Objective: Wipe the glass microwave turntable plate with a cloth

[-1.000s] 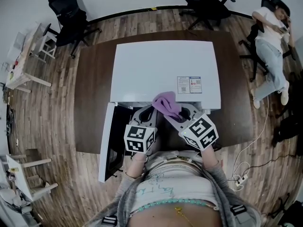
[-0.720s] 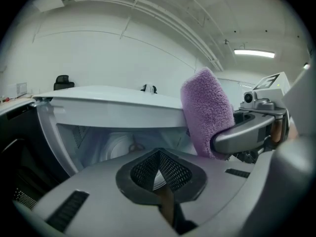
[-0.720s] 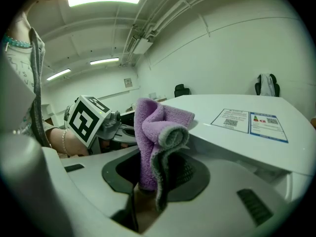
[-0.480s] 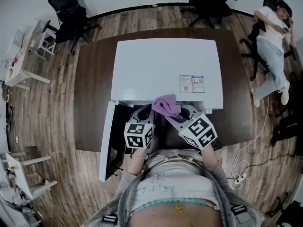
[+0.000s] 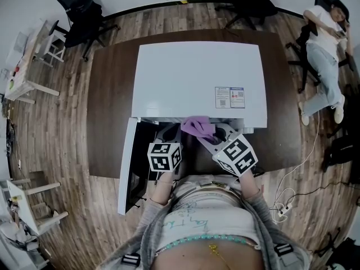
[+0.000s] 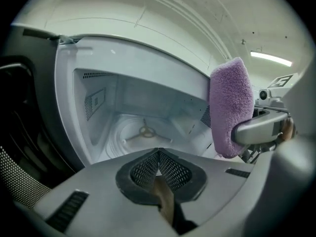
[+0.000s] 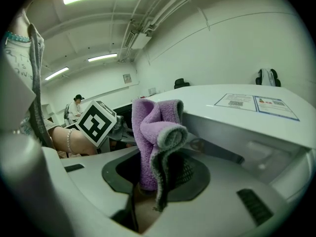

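The glass turntable plate (image 6: 129,133) lies on the floor of the open white microwave (image 5: 197,80); in the left gripper view its hub shows through it. My left gripper (image 6: 158,153) is shut and empty, pointing into the cavity from just outside the opening. In the head view it (image 5: 170,133) sits at the opening's left. My right gripper (image 7: 157,179) is shut on a folded purple cloth (image 7: 154,132). It holds the cloth (image 5: 198,126) upright at the opening's upper edge, to the right of the left gripper. The cloth (image 6: 231,107) is outside the cavity.
The microwave door (image 5: 126,167) hangs open to the left. The microwave stands on a dark brown table (image 5: 109,111). Office chairs (image 5: 79,10) stand behind, a person (image 5: 323,44) sits at the far right, and a power strip (image 5: 284,212) lies on the floor.
Both grippers have sunk in front of the open microwave, the left one more than the right. The cloth has come down from above the microwave's top to its front edge.
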`<state>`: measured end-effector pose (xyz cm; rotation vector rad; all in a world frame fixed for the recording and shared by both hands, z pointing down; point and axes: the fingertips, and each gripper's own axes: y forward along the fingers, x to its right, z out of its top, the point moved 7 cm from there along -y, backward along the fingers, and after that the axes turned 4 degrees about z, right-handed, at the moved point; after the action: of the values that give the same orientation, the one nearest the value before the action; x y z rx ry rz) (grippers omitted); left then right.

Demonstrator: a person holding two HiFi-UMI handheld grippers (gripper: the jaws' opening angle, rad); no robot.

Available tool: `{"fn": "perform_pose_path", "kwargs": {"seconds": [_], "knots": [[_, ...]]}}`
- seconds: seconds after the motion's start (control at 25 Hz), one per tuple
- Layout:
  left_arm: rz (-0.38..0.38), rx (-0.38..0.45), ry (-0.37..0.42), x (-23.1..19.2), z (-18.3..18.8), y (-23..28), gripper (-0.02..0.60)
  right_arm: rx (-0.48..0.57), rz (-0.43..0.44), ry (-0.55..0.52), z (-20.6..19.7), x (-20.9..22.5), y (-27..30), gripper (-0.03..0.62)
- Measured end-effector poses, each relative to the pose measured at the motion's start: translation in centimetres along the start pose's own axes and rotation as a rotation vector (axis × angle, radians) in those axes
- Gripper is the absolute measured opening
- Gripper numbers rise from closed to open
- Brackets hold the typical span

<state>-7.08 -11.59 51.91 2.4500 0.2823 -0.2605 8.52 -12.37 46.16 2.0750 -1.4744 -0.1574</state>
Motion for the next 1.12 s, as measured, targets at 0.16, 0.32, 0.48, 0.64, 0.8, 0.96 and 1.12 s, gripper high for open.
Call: {"fn": "perform_pose_path", "kwargs": {"seconds": [0.16,0.32,0.48,0.64,0.8,0.96,1.12], "knots": [[-0.002,-0.016,-0.033,-0.5,-0.6,0.3,0.011,-0.049,-0.015,-0.004,-0.9,0.2,0.5,0.124],[-0.003,-0.028,-0.084,-1.2,-1.4,0.7,0.011,-0.097,-0.034,-0.008,-1.9,0.4,1.1,0.124],[-0.021,-0.043,-0.152,-1.6,-2.2,1.3,0.012,-0.113,-0.035,0.003,-2.4,0.6,1.3,0.124],[-0.038,-0.056,-0.234,-2.0,-3.2,1.9,0.014,-0.115,-0.033,0.019,-2.6,0.9,1.5,0.124],[-0.054,-0.055,-0.367,-2.5,-4.1,2.5,0.048,-0.121,-0.037,0.025,-2.8,1.2,1.3,0.124],[-0.096,-0.055,-0.542,-3.1,-5.3,3.0,0.085,-0.12,-0.042,0.043,-2.8,1.6,1.2,0.124],[-0.143,-0.054,-0.624,-2.8,-5.9,3.7,0.141,-0.097,-0.026,0.093,-3.0,2.0,1.0,0.124]]}}
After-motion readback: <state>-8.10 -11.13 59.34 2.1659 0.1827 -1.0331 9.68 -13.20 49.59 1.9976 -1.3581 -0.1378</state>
